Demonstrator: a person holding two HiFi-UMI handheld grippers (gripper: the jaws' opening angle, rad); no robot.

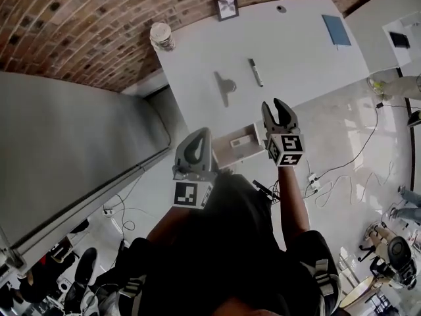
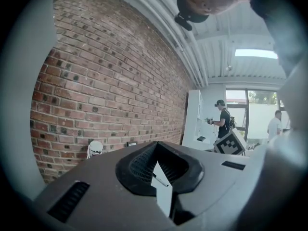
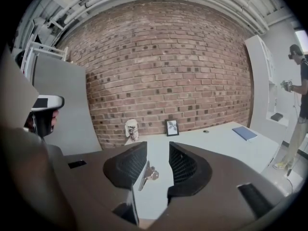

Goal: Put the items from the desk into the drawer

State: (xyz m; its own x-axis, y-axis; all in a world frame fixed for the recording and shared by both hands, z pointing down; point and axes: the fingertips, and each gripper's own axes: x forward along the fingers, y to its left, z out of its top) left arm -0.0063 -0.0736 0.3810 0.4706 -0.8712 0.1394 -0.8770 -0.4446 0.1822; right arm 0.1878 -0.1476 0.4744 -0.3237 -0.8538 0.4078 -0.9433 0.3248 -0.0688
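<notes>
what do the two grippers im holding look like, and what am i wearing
Both the left gripper and right gripper have grey shells, pointed jaws lined with black ribbed pads, and a white cube printed with black square markers at the base. The person wears a dark top.

Clip [image 1: 224,84] left of marker [image 1: 255,72] on desk [image 1: 296,51], drawer [image 1: 231,155] at near edge

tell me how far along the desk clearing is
Barely started. Done: the drawer stands open, with what may be one small pale item inside. In hand: nothing; the right claw is open and empty, the left claw shut on nothing. Left: the binder clip, marker, blue notebook, picture frame and cup all sit on the desk.
</notes>
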